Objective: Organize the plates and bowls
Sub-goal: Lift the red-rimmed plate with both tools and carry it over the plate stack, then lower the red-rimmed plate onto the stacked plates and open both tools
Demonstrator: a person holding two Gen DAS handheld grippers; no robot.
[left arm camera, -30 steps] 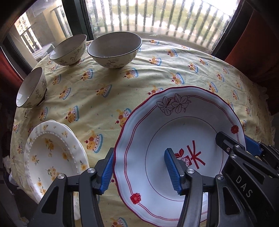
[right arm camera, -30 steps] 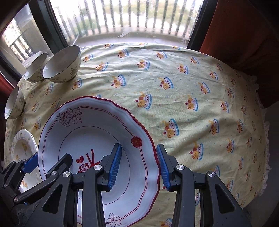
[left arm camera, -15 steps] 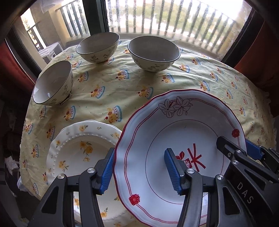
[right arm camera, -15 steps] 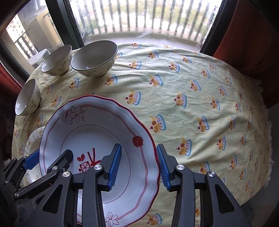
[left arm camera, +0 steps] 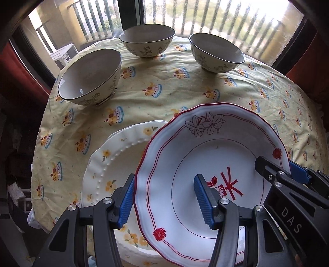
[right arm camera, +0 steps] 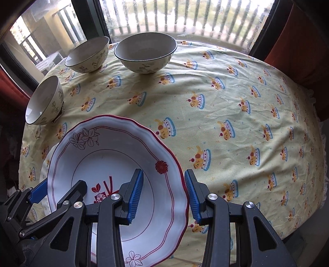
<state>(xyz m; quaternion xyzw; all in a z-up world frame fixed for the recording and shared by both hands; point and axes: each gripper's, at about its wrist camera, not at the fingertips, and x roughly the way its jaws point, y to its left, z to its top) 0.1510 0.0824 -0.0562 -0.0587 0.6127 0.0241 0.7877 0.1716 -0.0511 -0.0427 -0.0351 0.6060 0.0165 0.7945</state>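
Note:
Both grippers hold a white plate with a red rim and red motif (left arm camera: 216,164), one on each side of it. My left gripper (left arm camera: 166,202) is shut on its left rim, and my right gripper (right arm camera: 163,195) is shut on its right rim. The plate (right arm camera: 107,160) hangs above a white plate with yellow flowers (left arm camera: 115,164) and covers most of it. Three cream bowls with dark rims stand at the back: one on the left (left arm camera: 88,76), one in the middle (left arm camera: 147,40), one on the right (left arm camera: 216,52).
The round table carries a yellow cloth with a cake print (right arm camera: 226,102). The cloth's edge drops off on the left and right. A window with balcony railings (left arm camera: 205,14) is behind the bowls. Red curtains (right arm camera: 304,45) hang at the sides.
Both grippers have carried the red-rimmed plate to the left, so it now overlaps the yellow-flowered plate. The bowls have shifted right in view.

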